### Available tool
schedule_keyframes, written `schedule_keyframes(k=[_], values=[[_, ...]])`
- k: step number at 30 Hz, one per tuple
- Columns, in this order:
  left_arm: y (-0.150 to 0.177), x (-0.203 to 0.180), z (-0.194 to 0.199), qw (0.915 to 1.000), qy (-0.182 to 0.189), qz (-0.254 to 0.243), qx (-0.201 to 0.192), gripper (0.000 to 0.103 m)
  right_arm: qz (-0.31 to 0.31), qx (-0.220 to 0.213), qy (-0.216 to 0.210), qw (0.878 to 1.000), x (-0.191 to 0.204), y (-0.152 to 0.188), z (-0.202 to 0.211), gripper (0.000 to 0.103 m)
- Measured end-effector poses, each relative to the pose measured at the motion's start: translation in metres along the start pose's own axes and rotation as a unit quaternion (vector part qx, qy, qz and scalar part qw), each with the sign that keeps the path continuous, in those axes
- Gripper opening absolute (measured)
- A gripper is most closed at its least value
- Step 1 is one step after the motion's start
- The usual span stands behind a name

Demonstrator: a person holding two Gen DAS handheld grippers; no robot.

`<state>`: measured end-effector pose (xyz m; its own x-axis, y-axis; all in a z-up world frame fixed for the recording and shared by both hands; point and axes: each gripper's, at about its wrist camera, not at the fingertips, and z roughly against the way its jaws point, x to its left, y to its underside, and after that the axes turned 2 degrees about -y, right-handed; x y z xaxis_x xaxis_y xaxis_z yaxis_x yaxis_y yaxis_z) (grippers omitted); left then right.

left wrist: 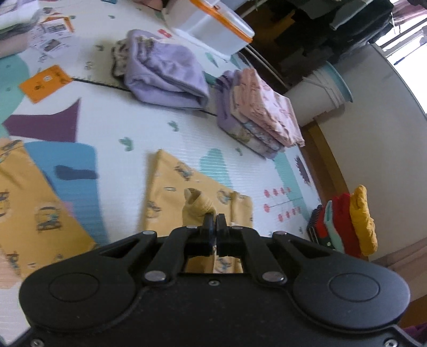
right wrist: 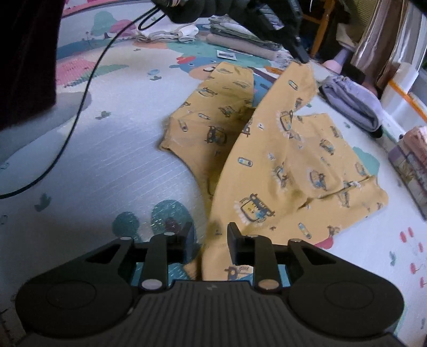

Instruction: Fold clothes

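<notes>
Yellow car-print trousers (right wrist: 293,165) are spread on a patterned play mat (right wrist: 106,160). One leg (right wrist: 221,106) lies flat. The other leg is raised by its cuff, and my left gripper (right wrist: 300,54) pinches that cuff at the top of the right wrist view. In the left wrist view, my left gripper (left wrist: 213,223) is shut on the ribbed yellow cuff (left wrist: 198,205), with the trousers (left wrist: 165,192) below. My right gripper (right wrist: 210,233) stands open low over the near edge of the trousers. Yellow cloth lies between its fingers (right wrist: 233,236).
A folded lilac garment (left wrist: 170,77) and a stack of folded pink and purple clothes (left wrist: 256,106) sit on the mat. Behind them stand a white bin with an orange rim (left wrist: 213,24) and a white bucket (left wrist: 317,90). A black cable (right wrist: 80,106) crosses the mat at left.
</notes>
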<state>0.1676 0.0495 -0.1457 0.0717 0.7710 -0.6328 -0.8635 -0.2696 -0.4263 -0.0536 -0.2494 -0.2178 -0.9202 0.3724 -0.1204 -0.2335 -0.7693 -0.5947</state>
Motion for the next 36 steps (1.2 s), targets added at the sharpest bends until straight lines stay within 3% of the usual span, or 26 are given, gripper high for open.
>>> schedule_keyframes(k=[9, 10, 14, 17, 20, 24, 29, 33, 34, 36], values=[[-0.015, -0.04, -0.03, 0.9997, 0.011, -0.019, 0.008, 0.0, 0.022, 0.008, 0.01, 1.0, 0.006, 0.007, -0.005, 0.026], [-0.017, -0.044, -0.033, 0.9996, 0.012, -0.024, 0.009, 0.0, 0.006, 0.004, 0.008, 1.0, 0.003, 0.008, -0.003, 0.026], [-0.021, -0.058, -0.054, 0.9987, 0.0, -0.051, 0.011, 0.0, -0.096, -0.012, -0.023, 0.995, -0.018, 0.013, 0.005, 0.01], [-0.024, -0.069, -0.07, 0.9972, -0.011, -0.072, 0.013, 0.0, -0.207, -0.025, -0.061, 0.976, -0.041, 0.025, 0.008, 0.009], [-0.023, -0.082, -0.09, 0.9942, -0.028, -0.102, 0.018, 0.0, -0.314, -0.036, -0.099, 0.943, -0.064, 0.041, 0.008, 0.008], [-0.019, -0.094, -0.118, 0.9887, -0.048, -0.14, 0.026, 0.0, -0.406, -0.047, -0.138, 0.902, -0.083, 0.062, 0.004, 0.008], [-0.015, -0.105, -0.146, 0.9831, -0.067, -0.166, 0.038, 0.0, -0.451, -0.058, -0.155, 0.877, -0.09, 0.08, 0.003, 0.008], [-0.012, -0.123, -0.163, 0.9755, -0.07, -0.205, 0.04, 0.0, -0.466, -0.062, -0.16, 0.868, -0.093, 0.085, 0.0, 0.008], [-0.013, -0.127, -0.166, 0.9727, -0.058, -0.221, 0.044, 0.021, -0.473, -0.063, -0.163, 0.864, -0.094, 0.087, 0.0, 0.008], [-0.018, -0.123, -0.162, 0.975, -0.052, -0.214, 0.03, 0.04, -0.487, -0.066, -0.167, 0.855, -0.096, 0.09, -0.002, 0.007]])
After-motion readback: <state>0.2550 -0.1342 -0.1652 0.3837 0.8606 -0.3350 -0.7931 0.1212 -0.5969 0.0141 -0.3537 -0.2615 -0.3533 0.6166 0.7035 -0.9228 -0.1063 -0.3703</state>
